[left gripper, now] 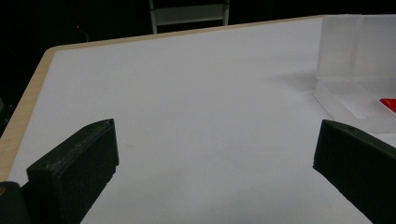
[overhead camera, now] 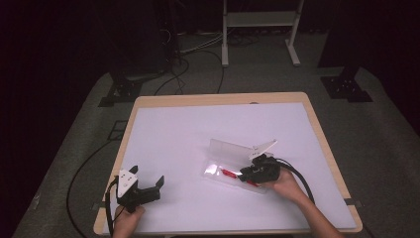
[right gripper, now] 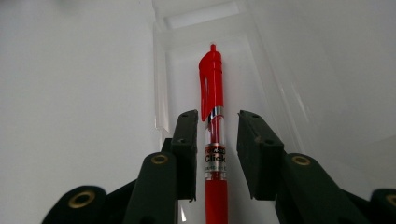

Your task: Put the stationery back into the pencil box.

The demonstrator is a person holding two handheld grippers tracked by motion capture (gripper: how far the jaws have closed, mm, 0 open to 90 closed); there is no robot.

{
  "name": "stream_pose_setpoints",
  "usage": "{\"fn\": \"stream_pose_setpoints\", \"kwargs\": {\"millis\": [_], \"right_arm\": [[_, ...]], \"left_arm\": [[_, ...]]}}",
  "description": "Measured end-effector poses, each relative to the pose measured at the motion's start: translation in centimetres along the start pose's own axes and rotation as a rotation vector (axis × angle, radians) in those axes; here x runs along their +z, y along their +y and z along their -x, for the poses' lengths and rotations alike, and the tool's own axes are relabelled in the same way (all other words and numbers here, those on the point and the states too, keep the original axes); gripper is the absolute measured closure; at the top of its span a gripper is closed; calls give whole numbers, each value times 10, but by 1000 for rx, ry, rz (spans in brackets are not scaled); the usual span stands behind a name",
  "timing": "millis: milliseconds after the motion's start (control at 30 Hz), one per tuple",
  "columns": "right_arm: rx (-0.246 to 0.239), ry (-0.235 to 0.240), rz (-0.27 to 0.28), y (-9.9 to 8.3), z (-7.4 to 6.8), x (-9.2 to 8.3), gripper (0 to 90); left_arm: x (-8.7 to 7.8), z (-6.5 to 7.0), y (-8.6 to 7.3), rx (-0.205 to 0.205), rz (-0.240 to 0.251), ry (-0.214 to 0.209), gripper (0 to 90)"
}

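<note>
A red click pen [right gripper: 212, 79] lies lengthwise in a clear plastic box [right gripper: 161, 79] whose lid [overhead camera: 225, 148] stands up behind it. My right gripper [right gripper: 217, 119] reaches into the box with its jaws on either side of the pen's clear barrel; a narrow gap shows on each side, so it is open. In the high view the pen [overhead camera: 229, 173] pokes out left of the right gripper [overhead camera: 250, 173]. My left gripper [overhead camera: 148, 181] rests near the table's front left corner, open and with nothing in it. In the left gripper view its jaws [left gripper: 215, 154] stand wide, with the box [left gripper: 345, 56] and the pen's red tip [left gripper: 388, 103] at far right.
A white mat [overhead camera: 188, 134] covers the wooden table [overhead camera: 218, 98]. Black cables trail from both grippers over the front edge. Beyond the table are a dark floor, stand bases and a white frame [overhead camera: 260, 20].
</note>
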State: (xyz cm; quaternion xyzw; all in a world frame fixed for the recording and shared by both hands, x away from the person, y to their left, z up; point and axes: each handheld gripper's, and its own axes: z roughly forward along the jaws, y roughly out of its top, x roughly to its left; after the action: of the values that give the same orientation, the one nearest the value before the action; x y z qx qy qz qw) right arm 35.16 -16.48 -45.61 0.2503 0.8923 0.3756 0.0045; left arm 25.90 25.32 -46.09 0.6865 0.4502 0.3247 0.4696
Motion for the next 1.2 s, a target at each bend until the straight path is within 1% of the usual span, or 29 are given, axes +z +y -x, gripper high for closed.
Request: {"fn": "stream_pose_setpoints", "kwargs": {"millis": [67,200,267,300,500,800,933,1200], "right_arm": [[0,7,12,0,-1,-5,658],[2,1,24,0,-2,-18,643],[2,-3,25,-1,-2,-20,639],[9,0,38,-1,-2,-25,625],[10,-4,52,-3,-3,-35,608],[4,-10,58,-3,-8,-42,585],[13,-17,62,-3,-8,-45,559],[20,-25,64,-8,-7,-51,554]], "left_arm": [[0,0,0,-1,0,1,0],[0,0,0,-3,4,3,0],[0,0,0,-1,3,3,0],[0,0,0,0,0,3,0],[0,0,0,-7,4,3,0],[0,0,0,-4,1,0,0],[0,0,0,-5,1,1,0],[1,0,0,-7,1,0,0]]}}
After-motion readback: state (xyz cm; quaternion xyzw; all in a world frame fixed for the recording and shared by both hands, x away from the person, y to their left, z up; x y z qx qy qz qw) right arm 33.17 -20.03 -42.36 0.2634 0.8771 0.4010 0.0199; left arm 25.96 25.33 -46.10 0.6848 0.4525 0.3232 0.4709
